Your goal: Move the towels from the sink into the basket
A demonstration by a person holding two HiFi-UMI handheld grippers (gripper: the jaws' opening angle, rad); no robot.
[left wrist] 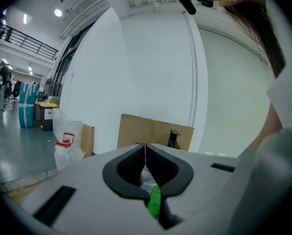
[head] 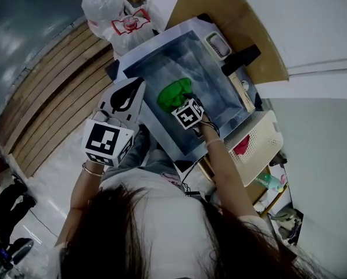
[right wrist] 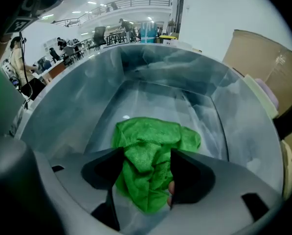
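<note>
The right gripper (right wrist: 146, 155), jaws apart, straddles the green towel (right wrist: 153, 131) directly beneath it in the sink (right wrist: 77, 97). The left gripper (left wrist: 145, 155), jaws together, is farther off.

In the head view, the towel (head: 174, 93) is lying in the sink (head: 211, 68) at mid-frame, between the jaws of the right gripper (right wrist: 147, 151). The basket (head: 263, 138) is standing at the sink's lower right, with a cloth (head: 241, 146) lying inside. Two bags (head: 112, 10) are sitting at upper left. The left gripper (head: 139, 83) is hovering at the sink's left edge.
</note>
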